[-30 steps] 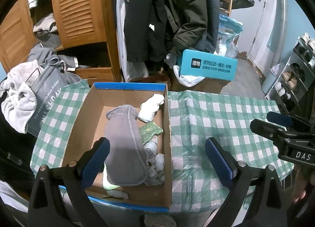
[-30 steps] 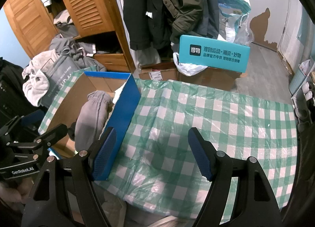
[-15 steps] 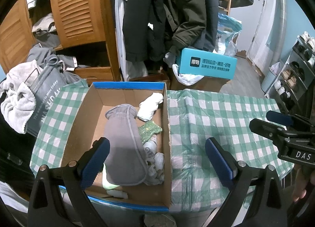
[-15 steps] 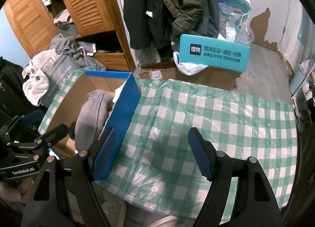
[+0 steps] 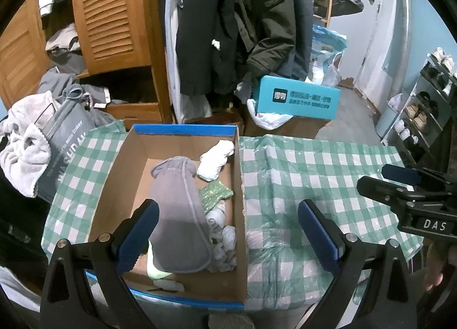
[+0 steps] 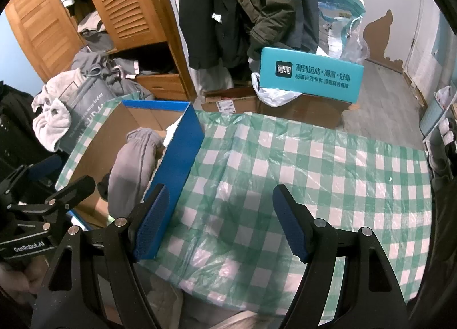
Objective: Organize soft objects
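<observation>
A blue-edged cardboard box [image 5: 239, 186] sits on the left of a green checked tablecloth [image 5: 311, 175]. In it lie a long grey cloth piece [image 5: 178, 209], a white sock [image 5: 215, 157], a green sparkly item [image 5: 215, 193] and several pale socks [image 5: 224, 239]. My left gripper [image 5: 228, 232] is open and empty above the box's near right side. My right gripper [image 6: 221, 222] is open and empty over the bare cloth, right of the box [image 6: 182, 152]. The grey piece [image 6: 130, 169] shows there too.
A teal box [image 5: 297, 98] on cardboard cartons stands behind the table. Coats [image 5: 228, 23] hang beside a wooden wardrobe [image 5: 114, 12]. A grey bag with towels [image 5: 57, 140] is at the left. A shoe rack [image 5: 422, 112] stands at the right.
</observation>
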Tool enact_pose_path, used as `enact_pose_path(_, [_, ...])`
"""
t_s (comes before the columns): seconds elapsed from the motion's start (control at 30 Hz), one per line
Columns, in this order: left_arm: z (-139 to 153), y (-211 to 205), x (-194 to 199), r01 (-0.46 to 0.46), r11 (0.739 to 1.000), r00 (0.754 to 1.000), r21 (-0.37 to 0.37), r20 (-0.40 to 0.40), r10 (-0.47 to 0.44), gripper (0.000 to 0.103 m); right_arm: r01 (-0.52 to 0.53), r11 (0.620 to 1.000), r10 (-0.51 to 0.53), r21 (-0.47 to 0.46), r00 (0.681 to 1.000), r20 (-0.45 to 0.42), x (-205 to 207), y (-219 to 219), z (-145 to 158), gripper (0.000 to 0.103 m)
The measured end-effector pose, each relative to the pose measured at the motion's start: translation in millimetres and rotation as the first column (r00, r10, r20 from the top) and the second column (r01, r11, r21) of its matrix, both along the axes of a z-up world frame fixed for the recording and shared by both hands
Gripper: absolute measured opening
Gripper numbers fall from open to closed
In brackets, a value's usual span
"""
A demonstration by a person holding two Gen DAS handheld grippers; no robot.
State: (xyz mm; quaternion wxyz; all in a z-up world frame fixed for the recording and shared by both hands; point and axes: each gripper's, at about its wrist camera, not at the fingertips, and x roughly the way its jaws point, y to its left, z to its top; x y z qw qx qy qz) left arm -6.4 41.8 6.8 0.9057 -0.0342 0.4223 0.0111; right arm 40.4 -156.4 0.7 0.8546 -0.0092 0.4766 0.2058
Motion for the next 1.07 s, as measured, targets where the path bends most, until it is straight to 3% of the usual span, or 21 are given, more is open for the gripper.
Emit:
enact_pose_path(0.43, [-2.4, 2.9, 3.7, -0.038, 0.999, 0.999, 0.023, -0.037, 0.039, 0.099, 0.0, 1.0, 0.0, -0.003, 1.0, -0.002, 0.8, -0.4, -0.8, 0.074])
enact_pose_path(1.07, [-7.6, 5.2, 3.8, -0.024, 0.999, 0.998, 0.025, -0.051, 0.025, 0.099, -0.002, 1.0, 0.002, -0.006, 1.0, -0.008, -1.2, -0.4, -3.7, 0.074])
